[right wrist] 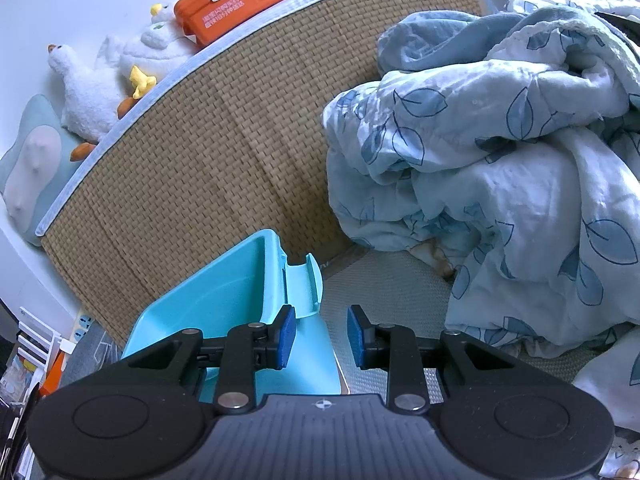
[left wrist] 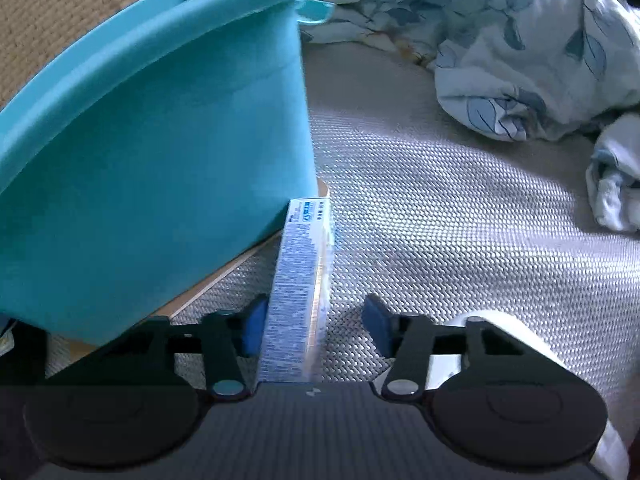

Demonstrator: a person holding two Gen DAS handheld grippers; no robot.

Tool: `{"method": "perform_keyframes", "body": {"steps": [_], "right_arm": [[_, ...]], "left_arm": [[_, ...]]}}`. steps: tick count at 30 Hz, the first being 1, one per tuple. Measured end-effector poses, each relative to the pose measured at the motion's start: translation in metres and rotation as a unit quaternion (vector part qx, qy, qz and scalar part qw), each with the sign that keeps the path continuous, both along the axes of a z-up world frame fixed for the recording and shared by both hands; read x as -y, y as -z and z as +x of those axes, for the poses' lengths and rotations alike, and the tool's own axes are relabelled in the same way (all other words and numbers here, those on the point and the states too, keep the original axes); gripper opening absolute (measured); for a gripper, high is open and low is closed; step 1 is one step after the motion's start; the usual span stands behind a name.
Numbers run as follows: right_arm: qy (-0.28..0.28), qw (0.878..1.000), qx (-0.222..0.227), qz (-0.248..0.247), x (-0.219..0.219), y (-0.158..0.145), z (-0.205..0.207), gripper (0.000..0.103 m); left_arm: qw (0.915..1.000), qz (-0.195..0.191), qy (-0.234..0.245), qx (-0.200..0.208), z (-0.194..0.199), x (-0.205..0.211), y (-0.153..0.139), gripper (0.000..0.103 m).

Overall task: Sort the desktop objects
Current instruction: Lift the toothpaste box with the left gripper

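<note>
my left tool [left wrist: 316, 326] points down at a woven grey mat [left wrist: 460, 220]. a long blue-and-white printed box [left wrist: 298, 292] stands on its narrow edge between the pads. left pad [left wrist: 254, 328] touches the box's side; right pad [left wrist: 378, 330] stands clear of it with mat showing in the gap. so the jaws are not clamped on it, box only flanked. box's far end lies just beside the lower wall of a teal plastic bin [left wrist: 160, 140], which sits on a thin tan board [left wrist: 208, 284]. something white and rounded [left wrist: 504, 328] shows behind the right finger, can't tell what.

my right tool [right wrist: 322, 338] is released, nothing between its blue pads, hanging above the near corner of the teal bin [right wrist: 240, 292]. bin interior looks bare from here. crumpled leaf-print quilt [right wrist: 500, 160] to the right, woven straw mat [right wrist: 220, 152] behind, an orange first-aid box [right wrist: 228, 4] and white plush ducks [right wrist: 88, 88] along the far edge.
</note>
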State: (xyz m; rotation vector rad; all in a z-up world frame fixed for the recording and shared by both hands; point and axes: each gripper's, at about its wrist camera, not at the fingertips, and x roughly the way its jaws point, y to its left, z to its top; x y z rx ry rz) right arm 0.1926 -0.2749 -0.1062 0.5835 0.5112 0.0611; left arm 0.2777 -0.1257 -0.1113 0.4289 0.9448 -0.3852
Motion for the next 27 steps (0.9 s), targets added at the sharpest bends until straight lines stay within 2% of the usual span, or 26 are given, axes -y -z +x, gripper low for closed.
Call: {"method": "perform_keyframes", "body": {"steps": [2,4,6,16,23,27], "right_arm": [[0.001,1.0,0.001,0.0,0.001,-0.001,-0.001,0.032],[0.001,1.0,0.002,0.0,0.001,-0.001,-0.001,0.032],[0.002,1.0,0.002,0.0,0.002,-0.002,-0.001,0.032],[-0.001,1.0,0.005,-0.005,0.002,-0.005,-0.002,0.032],[0.004,1.0,0.006,-0.003,0.005,-0.007,-0.004,0.032],[0.001,1.0,0.005,-0.005,0.005,-0.007,-0.004,0.032]], "left_arm": [[0.9997,-0.019,-0.009,-0.012,0.002,-0.005,-0.003,0.037],[0.9997,-0.018,-0.013,-0.013,0.002,-0.008,-0.005,0.028],[0.9998,-0.012,-0.01,-0.009,0.0,-0.009,-0.007,0.028],[0.999,-0.044,-0.011,0.0,-0.005,-0.023,-0.022,0.027],[0.9991,-0.041,0.009,0.002,-0.025,-0.025,-0.04,0.027],[0.9989,-0.046,-0.002,0.007,-0.038,-0.029,-0.05,0.027]]}}
